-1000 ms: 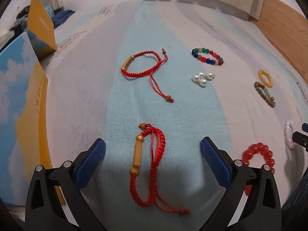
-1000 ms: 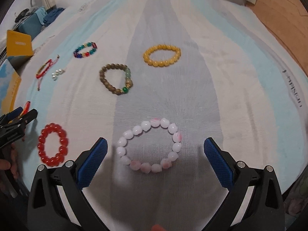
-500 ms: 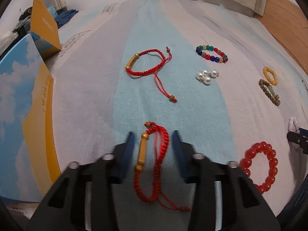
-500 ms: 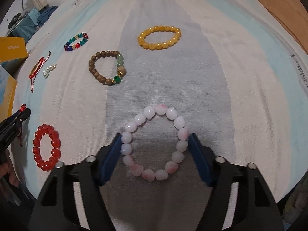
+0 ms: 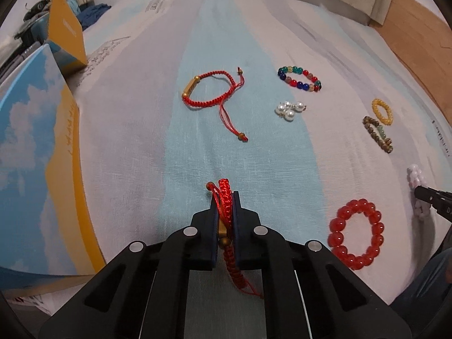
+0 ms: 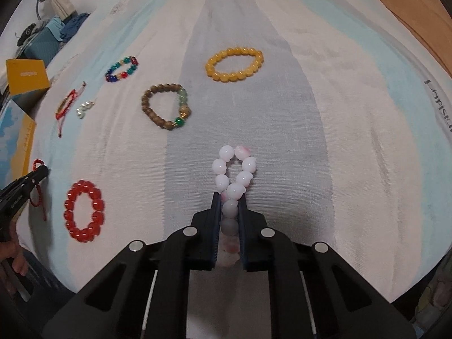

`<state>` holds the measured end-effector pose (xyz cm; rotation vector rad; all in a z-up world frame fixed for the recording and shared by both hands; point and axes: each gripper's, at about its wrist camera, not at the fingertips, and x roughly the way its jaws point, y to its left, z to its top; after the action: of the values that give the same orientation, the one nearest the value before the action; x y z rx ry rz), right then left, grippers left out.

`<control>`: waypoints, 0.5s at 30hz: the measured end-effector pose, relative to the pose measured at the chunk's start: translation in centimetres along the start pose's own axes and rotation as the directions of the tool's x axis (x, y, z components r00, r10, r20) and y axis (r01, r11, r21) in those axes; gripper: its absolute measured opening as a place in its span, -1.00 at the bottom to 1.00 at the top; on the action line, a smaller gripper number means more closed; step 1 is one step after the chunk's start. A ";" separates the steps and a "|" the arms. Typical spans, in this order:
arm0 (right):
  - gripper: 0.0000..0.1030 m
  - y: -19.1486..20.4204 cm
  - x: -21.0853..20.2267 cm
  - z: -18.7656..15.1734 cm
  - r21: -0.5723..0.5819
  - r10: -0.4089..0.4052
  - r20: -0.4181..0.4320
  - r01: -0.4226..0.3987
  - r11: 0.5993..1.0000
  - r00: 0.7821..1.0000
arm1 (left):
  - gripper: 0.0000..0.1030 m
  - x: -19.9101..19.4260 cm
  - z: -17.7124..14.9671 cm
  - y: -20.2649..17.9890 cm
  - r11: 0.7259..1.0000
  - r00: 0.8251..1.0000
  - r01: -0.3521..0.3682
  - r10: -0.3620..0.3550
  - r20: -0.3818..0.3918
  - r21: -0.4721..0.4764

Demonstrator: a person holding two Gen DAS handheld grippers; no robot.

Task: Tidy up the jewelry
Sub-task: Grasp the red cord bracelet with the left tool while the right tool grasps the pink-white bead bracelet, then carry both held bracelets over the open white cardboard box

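A striped bedsheet (image 5: 118,130) serves as the work surface.

Left wrist view: the left gripper (image 5: 225,212) has just been closing and is clamped on the red cord bracelet (image 5: 224,197), which is bunched between the pads. Loose tail cords could snag when lifted. Print on the sheet and on the yellow box (image 5: 66,39) is illegible.

Right wrist view: the right gripper (image 6: 229,212) has likewise just been closing and is clenched on the pink bead bracelet (image 6: 234,169), squeezed into a narrow loop. Round beads could slip out. Sheet lettering cannot be read with certainty.

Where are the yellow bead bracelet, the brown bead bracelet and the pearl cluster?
yellow bead bracelet (image 6: 218,75), right wrist view, on its lower-left beads
brown bead bracelet (image 6: 147,106), right wrist view, on its left beads
pearl cluster (image 5: 286,109), left wrist view, on the middle pearls
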<state>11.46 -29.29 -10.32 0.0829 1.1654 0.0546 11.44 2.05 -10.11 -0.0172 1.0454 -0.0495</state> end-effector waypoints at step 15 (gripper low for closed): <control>-0.79 0.6 -3.4 -0.6 -0.009 -0.013 0.055 0.014 1.000 0.998 | -0.87 -3.1 0.3 -0.3 1.000 0.999 0.031 -0.031 0.026 0.001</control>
<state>9.55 -28.94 -7.39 0.0683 1.1110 0.0453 10.14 1.94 -7.28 -0.0332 1.0193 -0.0778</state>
